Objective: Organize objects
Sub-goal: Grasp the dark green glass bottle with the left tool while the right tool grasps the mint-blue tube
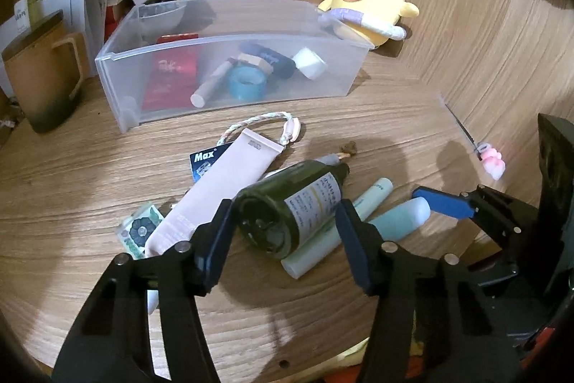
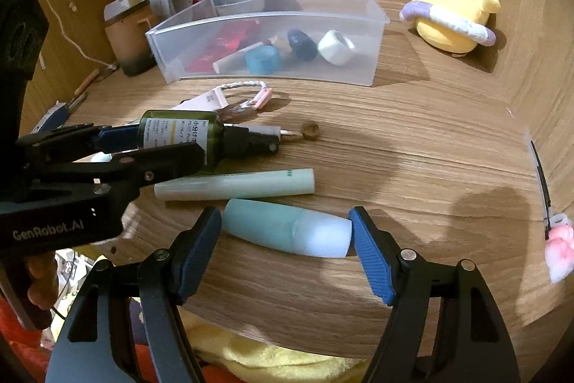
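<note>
Surface: wood-grain desk (image 2: 412, 146), walled by matching panels at back and side; loose clutter is spread ahead of both grippers.
Left gripper (image 1: 283, 221): jaws partly closed round the dark green bottle (image 1: 290, 207); both pads are seen against its sides, so a grip is judged made. Bottle is glossy, cylindrical, paper-labelled, black pump cap pointing away from the fingers.
Right gripper (image 2: 285, 232): jaws stand wide, straddling the teal squeeze bottle (image 2: 287, 232) end to end; pads look just short of contact, so nothing is held. Bottle is soft, matte, tapered, with a frosted white cap end.
Just beyond the fingers: pale green tube (image 2: 236, 185), smooth and straight, lies between the two bottles; pink flat tube (image 1: 219, 189) lies left of the green bottle.
Further out: braided cord loop (image 1: 258, 124) lies loose.
Far: clear plastic bin (image 1: 229, 74), frosted and rectangular, already holds a tape roll (image 1: 247, 83), red packet, dark case and white cap.
Behind: yellow plush chick (image 1: 369, 9) and a brown mug (image 1: 46, 70) sit beside the bin.
Progress: judged roughly midway; several items binned, both bottles, the tubes and the cord left.
</note>
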Tool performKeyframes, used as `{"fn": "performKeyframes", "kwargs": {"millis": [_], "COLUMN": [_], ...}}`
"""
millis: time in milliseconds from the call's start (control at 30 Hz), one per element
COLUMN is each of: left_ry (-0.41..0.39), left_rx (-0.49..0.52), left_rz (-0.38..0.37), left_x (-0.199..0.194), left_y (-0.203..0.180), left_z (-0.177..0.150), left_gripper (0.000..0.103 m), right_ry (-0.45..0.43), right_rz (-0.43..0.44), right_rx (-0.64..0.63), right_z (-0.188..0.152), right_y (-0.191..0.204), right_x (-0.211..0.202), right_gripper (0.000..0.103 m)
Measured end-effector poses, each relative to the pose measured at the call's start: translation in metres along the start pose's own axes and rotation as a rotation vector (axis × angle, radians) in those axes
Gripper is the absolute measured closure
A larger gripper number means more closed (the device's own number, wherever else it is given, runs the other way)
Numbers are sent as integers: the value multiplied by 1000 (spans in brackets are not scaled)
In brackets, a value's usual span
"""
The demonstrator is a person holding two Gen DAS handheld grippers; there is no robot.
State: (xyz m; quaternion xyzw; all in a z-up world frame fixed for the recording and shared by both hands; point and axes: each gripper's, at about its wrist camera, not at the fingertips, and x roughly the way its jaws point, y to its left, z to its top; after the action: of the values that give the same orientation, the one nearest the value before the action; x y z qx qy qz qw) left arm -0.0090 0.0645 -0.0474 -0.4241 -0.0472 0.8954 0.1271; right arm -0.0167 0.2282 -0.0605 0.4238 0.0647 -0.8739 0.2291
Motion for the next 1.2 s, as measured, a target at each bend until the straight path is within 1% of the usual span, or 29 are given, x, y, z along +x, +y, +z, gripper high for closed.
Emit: {"fn": "performKeyframes", "kwargs": {"millis": [200,367,500,700,833,867,900,933,967,1000,1067,1200], "left_ry": [-17,-23,-7,15,36,40,46,54,61,68,75,51], "left_rx": [4,20,61,116,118,111,105,100,91,84,68,60], "left_rz": [-6,-11,-14,-26,-38,-44,-50,-56,-62,-68,-80,-72], "left_x": [-6,-8,0,17,29,31,33,36,38,41,44,41], "left_y": [-4,-10,-23,-44,-44,-44,-43,-42,-41,-41,-39,-39], "left_z": [2,4,4,10,16,16,17,17,18,18,18,20], "left_gripper": [52,55,56,56,57,57,57,57,57,57,61,62], "right_ry": [-8,-26,-38,-39,-52,-53,-55,-53,-48,-46,-47,-47], "right_rz": [-7,-51,-80,-84,-113,-111,-102,-93,-94,-90,-85,-92], "right_rx": [58,88,106,136,126,128,131,131,125,124,132,125], "right_z": [2,7,9,11,12,12,13,14,15,16,16,15], "right_y": [-17,-31,-41,-54,-55,-56,-58,-60,-61,-63,-66,-67], "right_x": [-1,-2,-2,3,5,5,5,4,4,5,5,5], "right_gripper": [33,33,33,33,33,35,40,50,52,53,53,53]}}
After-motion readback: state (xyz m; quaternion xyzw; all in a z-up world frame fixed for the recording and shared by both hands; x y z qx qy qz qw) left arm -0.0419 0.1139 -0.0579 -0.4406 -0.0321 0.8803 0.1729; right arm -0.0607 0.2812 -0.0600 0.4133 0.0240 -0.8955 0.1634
